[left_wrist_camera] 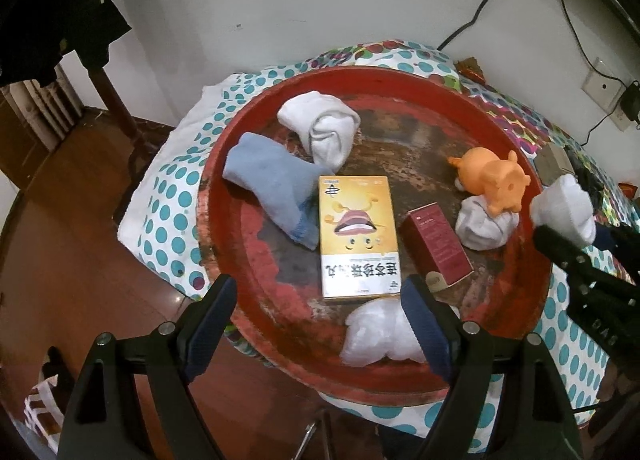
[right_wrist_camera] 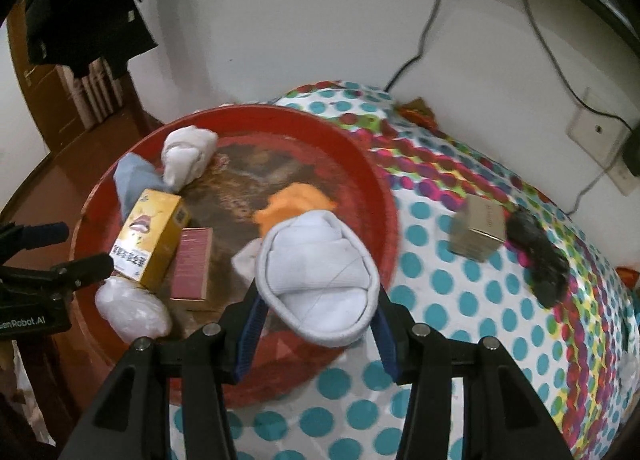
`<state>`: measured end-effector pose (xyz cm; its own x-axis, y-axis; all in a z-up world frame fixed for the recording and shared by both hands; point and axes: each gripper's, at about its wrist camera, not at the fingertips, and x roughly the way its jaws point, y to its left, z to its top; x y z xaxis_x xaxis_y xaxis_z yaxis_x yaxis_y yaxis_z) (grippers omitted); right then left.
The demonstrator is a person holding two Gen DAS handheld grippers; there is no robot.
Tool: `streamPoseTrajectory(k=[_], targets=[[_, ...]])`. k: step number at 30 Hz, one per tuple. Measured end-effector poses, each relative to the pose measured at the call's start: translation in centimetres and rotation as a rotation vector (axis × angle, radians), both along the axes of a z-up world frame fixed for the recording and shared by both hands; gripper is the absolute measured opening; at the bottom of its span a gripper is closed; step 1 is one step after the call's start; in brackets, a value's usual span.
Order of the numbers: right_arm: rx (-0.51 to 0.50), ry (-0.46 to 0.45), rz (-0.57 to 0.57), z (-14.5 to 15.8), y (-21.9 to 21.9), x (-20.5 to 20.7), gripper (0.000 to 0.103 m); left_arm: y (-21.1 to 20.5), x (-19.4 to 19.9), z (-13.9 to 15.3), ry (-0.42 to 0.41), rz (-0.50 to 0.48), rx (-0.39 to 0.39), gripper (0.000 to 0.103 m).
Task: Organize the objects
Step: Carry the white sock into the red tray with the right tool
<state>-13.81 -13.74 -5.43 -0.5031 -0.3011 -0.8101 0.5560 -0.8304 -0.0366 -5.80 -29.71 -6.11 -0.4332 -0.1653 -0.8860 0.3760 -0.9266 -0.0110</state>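
- The tray (left_wrist_camera: 224, 164) sits on the bedcover (left_wrist_camera: 168, 212), close to the wall.
- In the tray, the tall box (left_wrist_camera: 358, 236) lies flat near the middle, with the smaller box (left_wrist_camera: 438, 248) just to its right.
- A folded sock (left_wrist_camera: 272, 184) touches the tall box's left side; a rolled sock (left_wrist_camera: 320, 132) lies behind both.
- The toy (left_wrist_camera: 494, 180) rests on a sock bundle (left_wrist_camera: 480, 228) at the right.
- A plastic wad (left_wrist_camera: 380, 336) lies in front.
- The right gripper (right_wrist_camera: 318, 310) holds a sock roll (right_wrist_camera: 318, 284) above the tray's near rim.
- A carton (right_wrist_camera: 478, 234) stands on the bedcover, right of the tray.
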Motion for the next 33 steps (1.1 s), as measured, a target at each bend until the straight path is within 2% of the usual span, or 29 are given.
streamPoseTrajectory(k=[22,33], targets=[[-0.021,-0.02,0.043,-1.5,-5.8,-1.4,0.05,-1.9,0.6,-0.1,-0.007,0.056,-0.004,0.082],[-0.013,-0.03,0.031,-1.9,-6.7,-2.3,0.052,-2.5,0.5,-0.4,-0.016,0.069,0.004,0.082]])
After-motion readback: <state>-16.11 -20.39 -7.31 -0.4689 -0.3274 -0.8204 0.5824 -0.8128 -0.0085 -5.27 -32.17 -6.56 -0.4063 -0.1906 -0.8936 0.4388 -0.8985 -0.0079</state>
